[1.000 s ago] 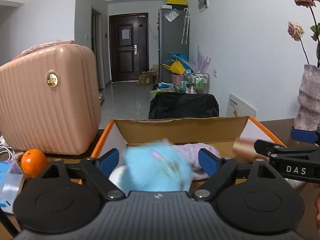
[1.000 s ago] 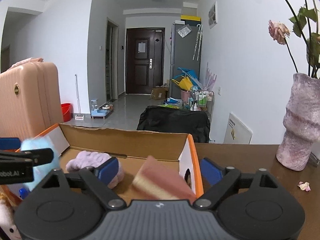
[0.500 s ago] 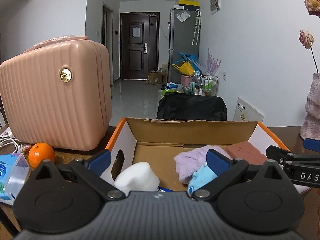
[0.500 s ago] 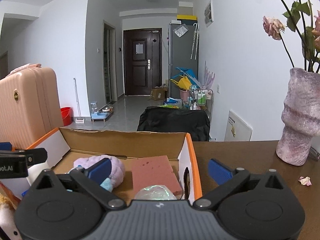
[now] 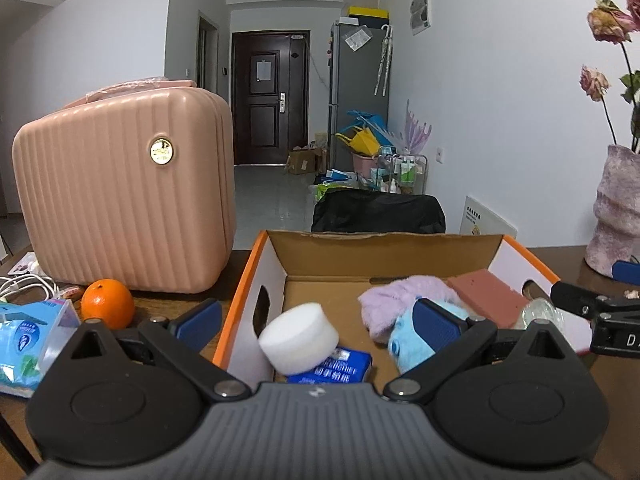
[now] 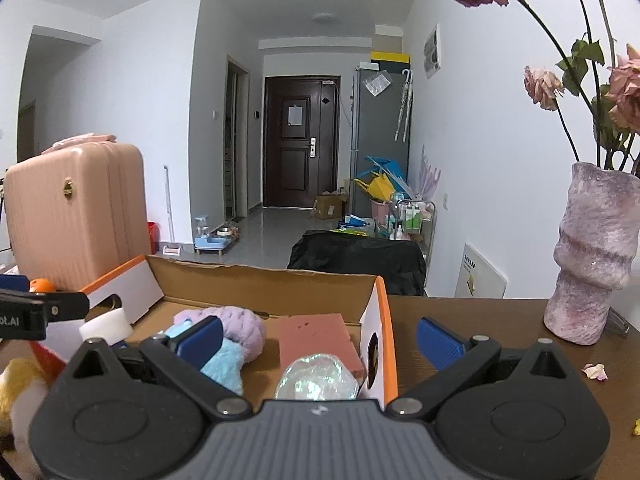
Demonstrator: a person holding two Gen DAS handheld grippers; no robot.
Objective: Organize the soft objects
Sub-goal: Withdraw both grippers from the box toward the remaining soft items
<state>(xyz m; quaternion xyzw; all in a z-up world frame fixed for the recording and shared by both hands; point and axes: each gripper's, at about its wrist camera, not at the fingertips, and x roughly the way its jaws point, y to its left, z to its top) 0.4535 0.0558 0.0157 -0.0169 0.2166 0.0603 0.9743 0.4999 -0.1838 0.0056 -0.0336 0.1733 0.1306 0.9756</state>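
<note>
Cardboard box holds a blue plush toy, purple cloth and white sponge, just ahead of the left gripper and right gripper, both spread wide and empty.

White walls, dark door, grey fridge.

My own left pad is covering part of the blue plush. The yellow toy is running off the frame's left edge, and the blue packet print is reading too small.
</note>
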